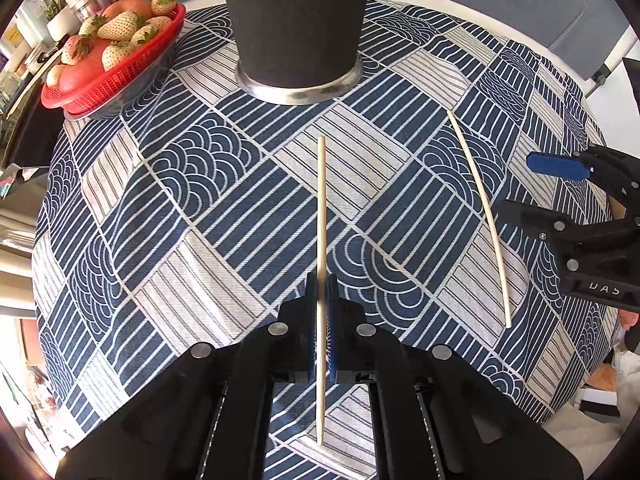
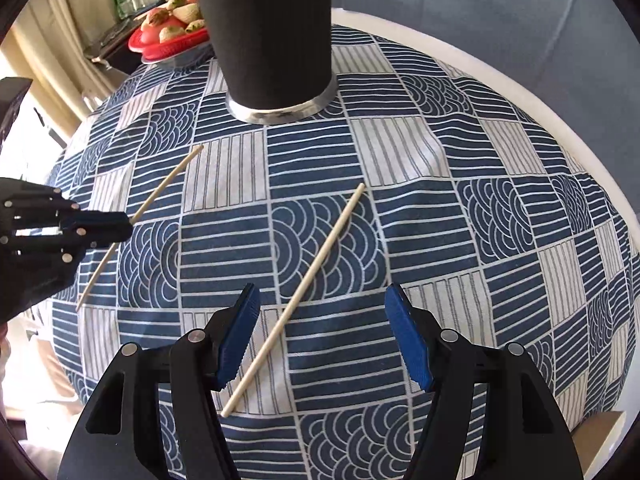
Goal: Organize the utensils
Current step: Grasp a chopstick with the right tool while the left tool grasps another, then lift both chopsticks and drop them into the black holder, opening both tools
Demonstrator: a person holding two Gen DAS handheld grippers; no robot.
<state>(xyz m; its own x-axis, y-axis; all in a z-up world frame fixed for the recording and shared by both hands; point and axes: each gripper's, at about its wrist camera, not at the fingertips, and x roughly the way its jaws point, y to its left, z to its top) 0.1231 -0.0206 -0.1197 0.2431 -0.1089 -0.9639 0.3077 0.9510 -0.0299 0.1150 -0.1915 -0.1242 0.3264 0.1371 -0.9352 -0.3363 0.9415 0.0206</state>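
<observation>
A round bench [image 2: 500, 80] under a blue-and-white patterned cloth [image 1: 224, 216] carries everything. Straight ahead of both tongs stands a tall dark holder cup [image 1: 296, 24] with a metal foot, upright on the cloth. Ahead and left of the left tongs sits a red basket [image 1: 108, 84] of pale strawberries.

The left tongs [image 1: 321, 308] point steeply down and are clamped tight on a wooden chopstick [image 1: 321, 208]. Its long axis runs along the tongs' own line: one end reaches forward toward the holder cup, the other passes back between the blue pads and sticks out behind them. Seen from the right wrist, this stick juts out on both sides of the grip.

The right tongs [image 2: 322, 336] also tilt steeply down, their jaws spread wide and empty. The second chopstick [image 2: 296, 296] lies flat on the cloth between them, nearer the left pad, without touching either. It runs diagonally, far end ahead and to the right, near end back by the left finger.
</observation>
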